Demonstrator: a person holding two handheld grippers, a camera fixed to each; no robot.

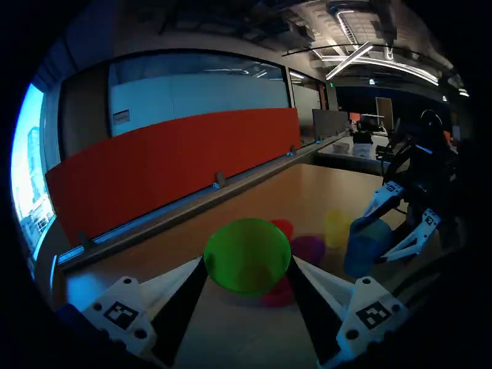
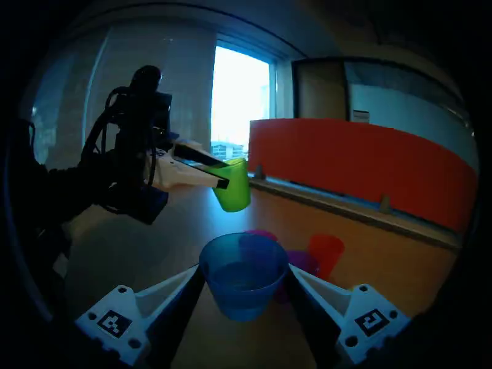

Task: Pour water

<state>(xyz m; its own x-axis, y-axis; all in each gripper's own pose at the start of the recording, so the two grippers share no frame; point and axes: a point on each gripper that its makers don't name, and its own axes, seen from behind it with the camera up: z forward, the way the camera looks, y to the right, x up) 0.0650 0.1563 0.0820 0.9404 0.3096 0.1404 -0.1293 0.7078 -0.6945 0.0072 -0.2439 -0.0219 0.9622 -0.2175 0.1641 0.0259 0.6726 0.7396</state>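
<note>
The left hand-held gripper (image 1: 247, 273) pinches the green cup (image 1: 247, 252) by its sides, both fingers pressed on the wall, so the mouth is free for pouring. In the right gripper view this cup hangs in the air above the counter (image 2: 381, 270), near upright with a slight lean, higher than the blue cup (image 2: 244, 270) and off to its far side.

The right hand-held gripper (image 2: 244, 289) clamps the blue cup the same way and holds it low and level. That suits what looks like water (image 2: 243, 278) inside it: a level hold keeps it from spilling. Whether the green cup holds any water I cannot tell. Whether the blue cup rests on the counter or just above it is not clear either.

A red cup (image 2: 325, 252), a purple cup (image 2: 302, 261) and a yellow cup (image 1: 337, 227) stand grouped just behind the two held cups, out of the way of the pour but close enough to be knocked.

As for writing, the gripper fingers carry black-and-white square markers (image 1: 120, 313), patterns and not words. A small sign (image 1: 121, 117) sits on the glass wall above the red panel (image 1: 184, 160); it is too small to read. No cup shows a brand.
</note>
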